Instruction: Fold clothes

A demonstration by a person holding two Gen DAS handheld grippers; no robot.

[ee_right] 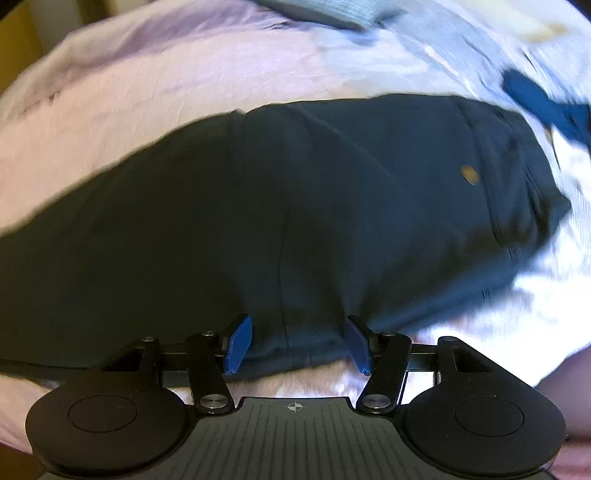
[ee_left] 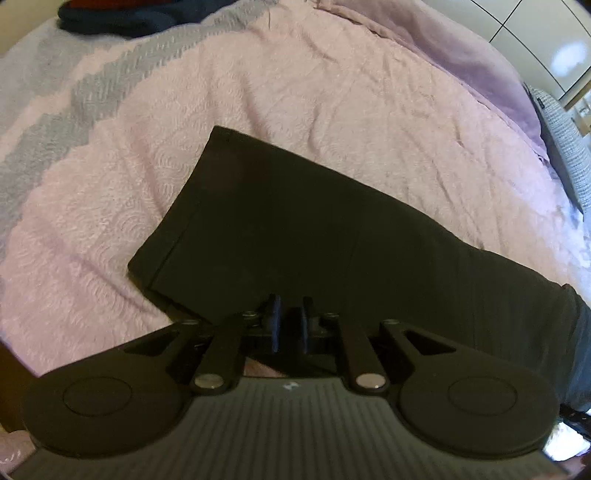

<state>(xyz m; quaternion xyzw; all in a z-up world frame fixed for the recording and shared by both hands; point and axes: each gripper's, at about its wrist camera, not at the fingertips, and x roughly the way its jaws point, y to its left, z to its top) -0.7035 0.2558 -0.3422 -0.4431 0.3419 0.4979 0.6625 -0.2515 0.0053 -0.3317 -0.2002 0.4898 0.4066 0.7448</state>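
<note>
A pair of dark trousers (ee_left: 295, 221) lies flat on the pink bedspread (ee_left: 295, 92), with the leg hem (ee_left: 173, 221) at the left. My left gripper (ee_left: 290, 314) sits at the trousers' near edge; its black fingers are drawn close together with dark cloth between them. In the blurred right wrist view the trousers (ee_right: 295, 184) show a brass button (ee_right: 469, 173) near the waistband on the right. My right gripper (ee_right: 297, 343) is open, its blue pads (ee_right: 240, 343) spread wide on either side of the near edge of the cloth.
A dark blue garment (ee_left: 110, 14) lies at the bed's far left and shows in the right wrist view as a blue garment (ee_right: 546, 107). A purple sheet (ee_left: 461, 48) is bunched at the far right. A grey knitted cushion (ee_left: 565, 147) sits at the bed's right edge.
</note>
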